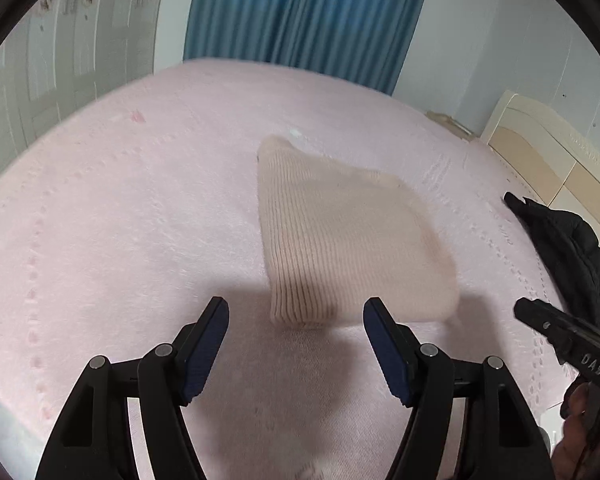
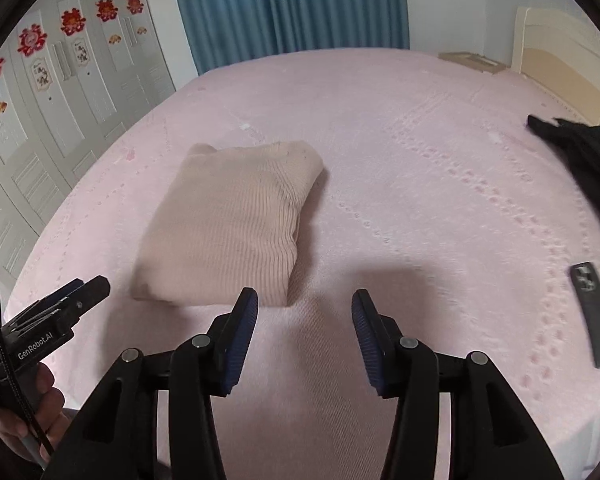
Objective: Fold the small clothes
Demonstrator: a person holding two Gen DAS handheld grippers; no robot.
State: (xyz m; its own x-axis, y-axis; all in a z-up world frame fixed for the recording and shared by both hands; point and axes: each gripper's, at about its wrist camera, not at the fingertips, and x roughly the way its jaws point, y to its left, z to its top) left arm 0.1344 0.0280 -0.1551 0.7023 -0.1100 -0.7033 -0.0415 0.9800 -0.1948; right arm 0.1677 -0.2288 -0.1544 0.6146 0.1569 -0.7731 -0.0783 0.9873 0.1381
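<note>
A beige ribbed knit garment (image 1: 340, 240) lies folded into a thick rectangle on the pink bedspread (image 1: 140, 220). My left gripper (image 1: 294, 308) hovers open just in front of the garment's near edge, with nothing between its blue pads. In the right wrist view the same folded garment (image 2: 228, 224) lies ahead and to the left. My right gripper (image 2: 304, 300) stands open over bare bedspread (image 2: 420, 200) beside the garment's near right corner, holding nothing. Each view catches the other gripper at its edge, the right one (image 1: 540, 320) and the left one (image 2: 88, 288), each held by a hand.
A black padded jacket (image 1: 568, 248) lies at the bed's right side, seen too in the right wrist view (image 2: 580, 160). A dark phone (image 2: 594, 312) rests on the bedspread near it. Blue curtains (image 2: 288, 8), white wardrobe doors (image 2: 60, 100) and a cream headboard (image 1: 540, 152) surround the bed.
</note>
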